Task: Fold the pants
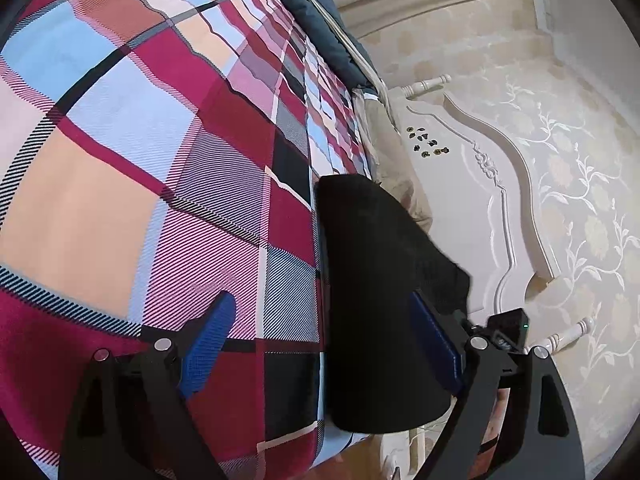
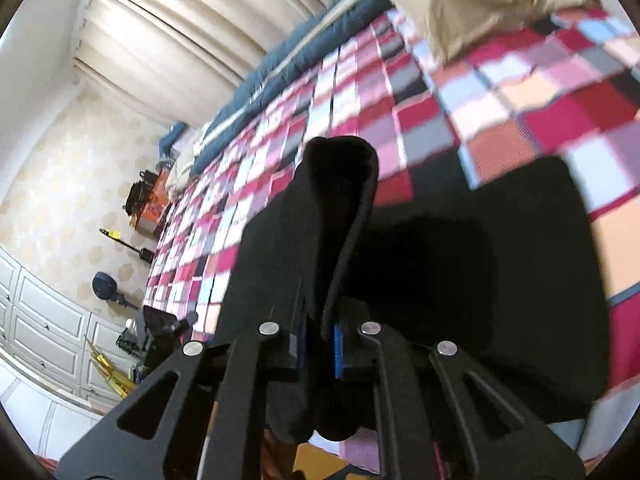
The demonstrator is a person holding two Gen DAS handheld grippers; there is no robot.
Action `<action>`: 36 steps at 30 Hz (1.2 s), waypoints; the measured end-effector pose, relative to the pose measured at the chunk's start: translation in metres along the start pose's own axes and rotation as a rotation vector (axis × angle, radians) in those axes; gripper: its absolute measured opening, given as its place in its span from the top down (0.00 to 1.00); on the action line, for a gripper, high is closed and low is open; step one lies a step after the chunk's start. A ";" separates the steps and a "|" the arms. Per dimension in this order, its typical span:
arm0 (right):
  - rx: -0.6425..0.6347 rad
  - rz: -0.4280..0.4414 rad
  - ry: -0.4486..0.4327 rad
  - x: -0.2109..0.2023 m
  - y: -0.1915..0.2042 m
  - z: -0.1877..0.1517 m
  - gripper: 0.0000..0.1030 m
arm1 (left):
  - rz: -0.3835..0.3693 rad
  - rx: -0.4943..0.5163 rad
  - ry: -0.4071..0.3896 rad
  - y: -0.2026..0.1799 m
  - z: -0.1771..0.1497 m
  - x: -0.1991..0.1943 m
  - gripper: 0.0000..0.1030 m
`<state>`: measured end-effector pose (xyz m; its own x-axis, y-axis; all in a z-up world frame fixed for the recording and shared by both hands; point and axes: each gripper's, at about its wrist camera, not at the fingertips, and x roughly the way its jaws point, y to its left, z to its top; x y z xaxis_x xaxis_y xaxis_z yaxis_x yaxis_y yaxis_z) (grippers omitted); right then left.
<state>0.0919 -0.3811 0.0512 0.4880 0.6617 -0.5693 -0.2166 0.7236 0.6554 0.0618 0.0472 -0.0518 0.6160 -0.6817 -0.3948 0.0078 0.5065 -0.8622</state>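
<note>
Fabric fills the right hand-held gripper, its jaws nearly closed on a raised fold of the black pants, which lie on the checked bedspread near the bed's edge. The left hand-held gripper stands wide apart, gripping nothing, with the pants beside its right finger. Risk, as I judge it: the thick fold may slip from the narrow pinch, or the pants slide off the edge. Toward the beige pillow the bed offers open room.
</note>
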 end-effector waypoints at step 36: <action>0.367 0.005 -0.131 -0.075 -0.153 -0.036 0.33 | -0.050 -0.114 0.062 -0.012 -0.010 0.008 0.15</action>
<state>0.0585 -0.5341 -0.0242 0.5963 0.6170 -0.5135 0.0862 0.5868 0.8051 0.0590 0.0307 -0.0474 0.5668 -0.7381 -0.3661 -0.0542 0.4100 -0.9105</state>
